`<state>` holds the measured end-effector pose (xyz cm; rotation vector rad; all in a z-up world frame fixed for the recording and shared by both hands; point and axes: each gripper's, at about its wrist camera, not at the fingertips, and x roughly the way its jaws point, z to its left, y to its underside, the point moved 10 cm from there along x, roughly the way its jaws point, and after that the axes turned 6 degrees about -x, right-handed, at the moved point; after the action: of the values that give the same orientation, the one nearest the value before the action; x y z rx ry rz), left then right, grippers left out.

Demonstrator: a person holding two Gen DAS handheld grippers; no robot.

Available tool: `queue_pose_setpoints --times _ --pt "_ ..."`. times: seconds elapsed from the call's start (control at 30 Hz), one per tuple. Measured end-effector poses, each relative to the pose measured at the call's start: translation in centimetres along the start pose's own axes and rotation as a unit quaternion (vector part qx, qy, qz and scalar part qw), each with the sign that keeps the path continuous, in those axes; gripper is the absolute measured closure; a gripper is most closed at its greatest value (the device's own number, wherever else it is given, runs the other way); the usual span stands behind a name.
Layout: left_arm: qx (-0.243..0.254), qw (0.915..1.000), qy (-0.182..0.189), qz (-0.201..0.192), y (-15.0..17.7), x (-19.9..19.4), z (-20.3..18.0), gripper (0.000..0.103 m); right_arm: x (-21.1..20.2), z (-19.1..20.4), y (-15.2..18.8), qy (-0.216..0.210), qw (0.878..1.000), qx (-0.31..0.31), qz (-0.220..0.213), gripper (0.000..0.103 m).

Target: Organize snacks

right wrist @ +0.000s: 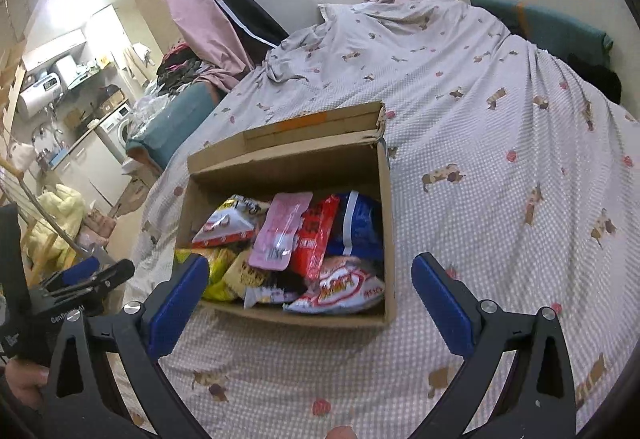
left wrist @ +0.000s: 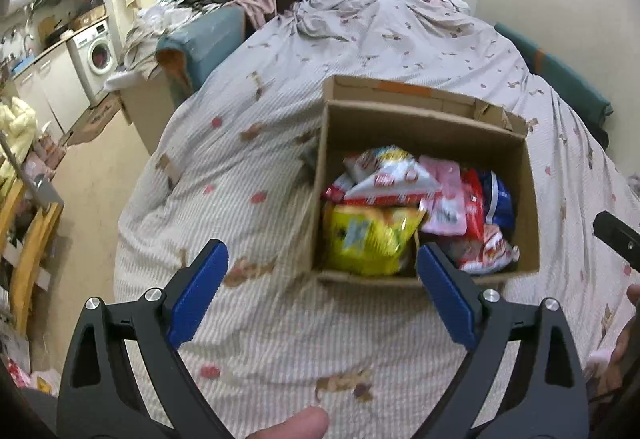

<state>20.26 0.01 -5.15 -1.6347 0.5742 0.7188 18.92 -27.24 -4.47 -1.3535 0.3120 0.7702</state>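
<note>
Brown cardboard box (left wrist: 424,127), yellow snack bag (left wrist: 368,239), blue gripper pads (left wrist: 200,291), animal-print bedsheet (left wrist: 260,339)

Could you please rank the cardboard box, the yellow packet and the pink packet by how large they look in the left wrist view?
1. cardboard box
2. yellow packet
3. pink packet, partly covered
</note>
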Motion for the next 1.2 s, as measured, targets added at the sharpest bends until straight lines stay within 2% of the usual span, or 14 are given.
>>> queue_pose_setpoints --times 0.13,0.33,0.5,0.83,0.9,0.97,1.2 --pt "0.009 0.9998 -0.011 0.011 1.9 -1.2 1.2 0.009 -1.0 0.5 2.2 0.016 1.0 -0.012 0.009 0.0" --pt "-0.008 1.0 0.004 0.002 3.9 -2.8 1.9 0.009 -2.9 0.9 4.4 0.026 1.0 -0.005 0.006 0.0" --pt "-0.029 0.9995 0.014 0.003 5.1 -2.1 2.4 0.009 -3.0 1.6 5.4 0.048 0.999 -0.013 -0.01 0.0" --pt "-0.016 0.9988 0.016 -0.043 3.4 -3.1 1.8 0.009 -2.6 2.4 4.5 0.065 0.996 -0.038 -0.044 0.0" --pt "-0.017 0.9987 0.022 -0.043 3.4 -3.2 1.8 0.009 -2.7 2.6 4.5 0.07 0.996 -0.043 -0.047 0.0" --pt "-0.018 0.9985 0.03 -0.041 3.6 -3.2 1.8 0.0 -2.8 2.7 4.4 0.074 0.995 -0.046 -0.05 0.0" --pt "-0.003 0.9978 0.038 -0.054 3.7 -3.8 1.0 0.0 -2.8 2.3 4.5 0.076 0.995 -0.041 -0.049 0.0"
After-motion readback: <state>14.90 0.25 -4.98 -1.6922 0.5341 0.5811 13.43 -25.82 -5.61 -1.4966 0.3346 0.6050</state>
